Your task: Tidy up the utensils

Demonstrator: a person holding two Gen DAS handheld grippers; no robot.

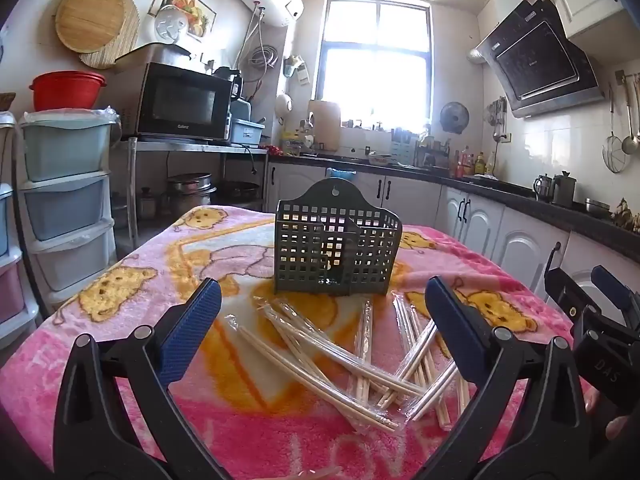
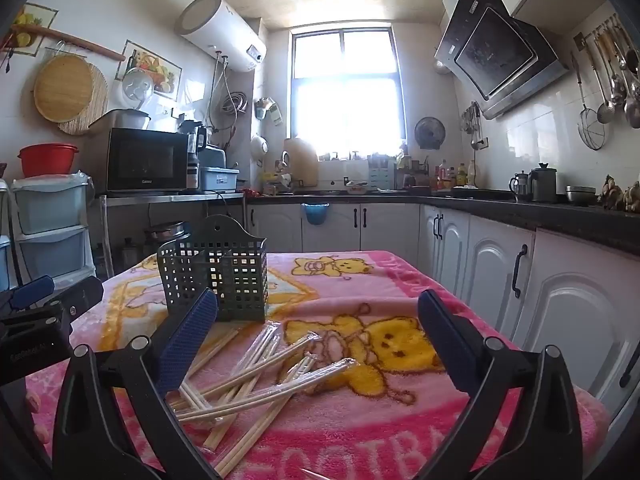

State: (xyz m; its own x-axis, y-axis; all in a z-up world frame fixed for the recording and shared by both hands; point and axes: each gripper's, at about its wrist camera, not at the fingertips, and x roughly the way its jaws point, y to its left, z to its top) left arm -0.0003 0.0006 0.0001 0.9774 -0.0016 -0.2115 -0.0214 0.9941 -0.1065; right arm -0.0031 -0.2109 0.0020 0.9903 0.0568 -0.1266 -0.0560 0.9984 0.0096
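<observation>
A dark green perforated utensil holder [image 1: 336, 246] stands upright on the pink bear blanket [image 1: 120, 340]; it also shows in the right wrist view [image 2: 214, 272]. Several pairs of wrapped wooden chopsticks [image 1: 352, 356] lie scattered in front of it, seen also in the right wrist view [image 2: 256, 376]. My left gripper [image 1: 324, 308] is open and empty, hovering above the chopstick pile. My right gripper [image 2: 318, 320] is open and empty, above and right of the pile. The right gripper shows at the edge of the left view [image 1: 600, 312], the left gripper at the edge of the right view [image 2: 36, 300].
The blanket [image 2: 400, 280] covers a table. White cabinets with a dark counter [image 2: 520, 216] run along the right and back. Stacked plastic drawers [image 1: 64, 200] and a microwave [image 1: 182, 104] on a metal shelf stand at the left.
</observation>
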